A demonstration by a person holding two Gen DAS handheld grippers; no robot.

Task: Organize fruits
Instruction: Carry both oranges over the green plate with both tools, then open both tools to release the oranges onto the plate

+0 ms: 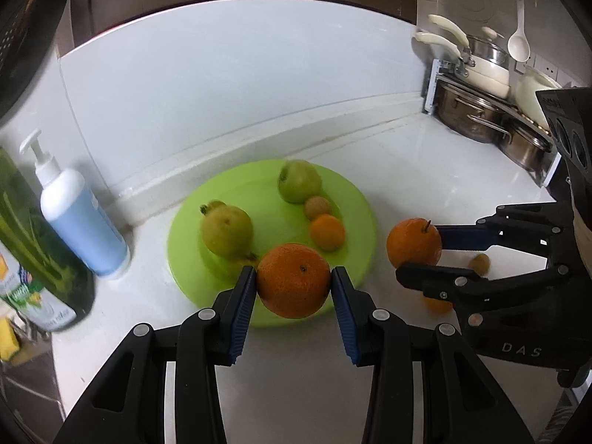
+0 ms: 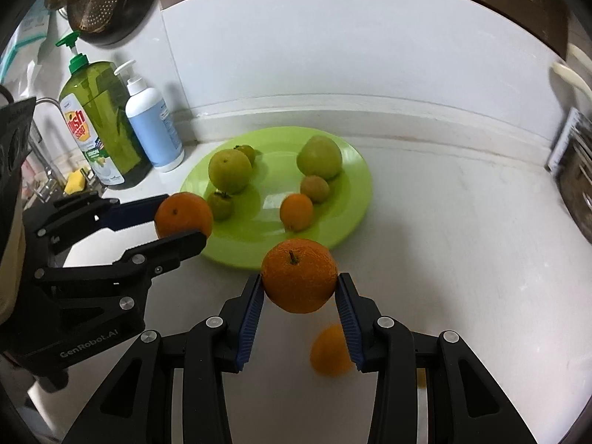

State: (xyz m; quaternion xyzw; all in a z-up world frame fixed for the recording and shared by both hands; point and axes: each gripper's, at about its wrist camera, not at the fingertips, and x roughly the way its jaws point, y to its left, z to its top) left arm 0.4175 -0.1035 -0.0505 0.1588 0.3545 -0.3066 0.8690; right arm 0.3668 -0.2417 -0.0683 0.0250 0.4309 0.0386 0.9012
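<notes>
A lime green plate [image 1: 259,188] [image 2: 355,199] lies on the white counter and holds two green apples [image 1: 226,230] [image 1: 299,181], a small orange [image 1: 327,232], a small brownish fruit [image 1: 317,206] and small green fruits [image 2: 220,205]. My left gripper [image 1: 294,283] [image 2: 177,218] is shut on a large orange [image 1: 294,281] above the plate's near edge. My right gripper [image 2: 299,288] [image 1: 418,251] is shut on another large orange [image 2: 299,275] [image 1: 413,242], held above the counter right of the plate. A small orange [image 2: 329,349] and a small brown fruit [image 1: 480,262] lie on the counter under it.
A blue pump bottle [image 1: 79,218] [image 2: 151,125] and a green dish soap bottle [image 2: 100,125] stand left of the plate by the wall. A rack with steel pots and pans [image 1: 481,111] stands at the right. A sink tap and yellow sponge [image 2: 76,180] are far left.
</notes>
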